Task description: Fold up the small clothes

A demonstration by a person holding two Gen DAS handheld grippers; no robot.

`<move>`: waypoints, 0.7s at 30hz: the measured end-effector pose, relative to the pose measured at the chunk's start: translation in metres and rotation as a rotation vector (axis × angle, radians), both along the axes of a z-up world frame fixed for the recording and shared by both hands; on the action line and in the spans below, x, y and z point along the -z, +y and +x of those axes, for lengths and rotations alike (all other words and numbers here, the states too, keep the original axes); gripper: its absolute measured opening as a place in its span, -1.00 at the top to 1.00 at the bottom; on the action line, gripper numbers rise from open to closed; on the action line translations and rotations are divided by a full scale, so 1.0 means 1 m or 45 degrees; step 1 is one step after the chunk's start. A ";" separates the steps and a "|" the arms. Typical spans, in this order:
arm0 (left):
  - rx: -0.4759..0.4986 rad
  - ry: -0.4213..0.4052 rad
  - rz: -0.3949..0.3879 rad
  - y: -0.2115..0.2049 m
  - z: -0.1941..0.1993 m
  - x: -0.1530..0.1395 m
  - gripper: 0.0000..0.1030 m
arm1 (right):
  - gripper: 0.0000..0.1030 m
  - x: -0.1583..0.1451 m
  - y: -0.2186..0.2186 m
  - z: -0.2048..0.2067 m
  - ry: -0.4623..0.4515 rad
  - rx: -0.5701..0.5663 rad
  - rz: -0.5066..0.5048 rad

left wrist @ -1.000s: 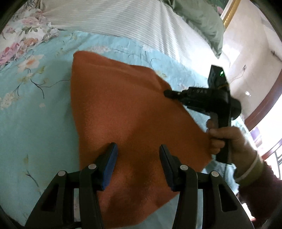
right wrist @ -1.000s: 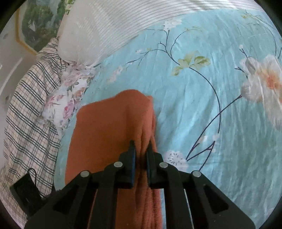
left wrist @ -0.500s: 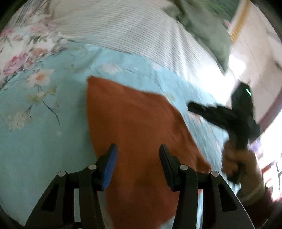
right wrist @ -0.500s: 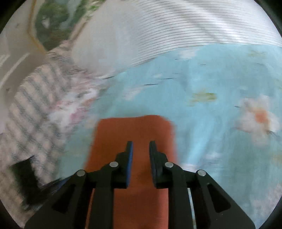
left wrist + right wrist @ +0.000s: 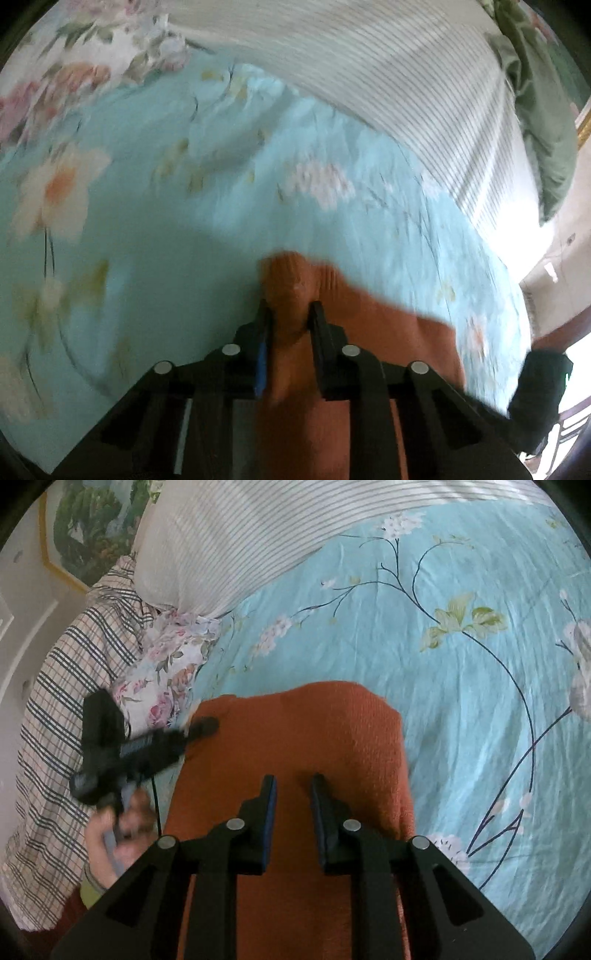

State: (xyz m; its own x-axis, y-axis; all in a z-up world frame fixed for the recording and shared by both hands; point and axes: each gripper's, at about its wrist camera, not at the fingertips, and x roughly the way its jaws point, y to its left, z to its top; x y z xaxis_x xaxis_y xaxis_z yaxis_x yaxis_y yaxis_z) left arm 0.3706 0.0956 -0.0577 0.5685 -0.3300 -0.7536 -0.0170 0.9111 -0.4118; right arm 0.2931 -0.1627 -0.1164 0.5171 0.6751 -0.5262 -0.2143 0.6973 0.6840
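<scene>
Left hand-held gripper over floral bedsheet

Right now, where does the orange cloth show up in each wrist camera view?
Left wrist: orange cloth at bottom centre, a bunched corner pinched in the left hand-held gripper.
Right wrist: cloth fills the lower centre, under the open right hand-held gripper.
Shared landmark: striped pillow at the top.
</scene>
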 end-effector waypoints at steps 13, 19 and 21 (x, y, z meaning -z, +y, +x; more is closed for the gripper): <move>0.217 -0.170 -0.093 -0.018 -0.125 -0.040 0.47 | 0.59 -0.017 0.000 -0.004 -0.028 0.062 -0.072; 0.269 -0.020 0.029 -0.042 -0.151 0.012 0.86 | 1.00 0.011 -0.020 0.004 0.009 0.181 -0.085; 0.241 -0.006 -0.033 -0.035 -0.143 0.023 0.96 | 1.00 0.010 -0.019 0.004 -0.008 0.178 -0.129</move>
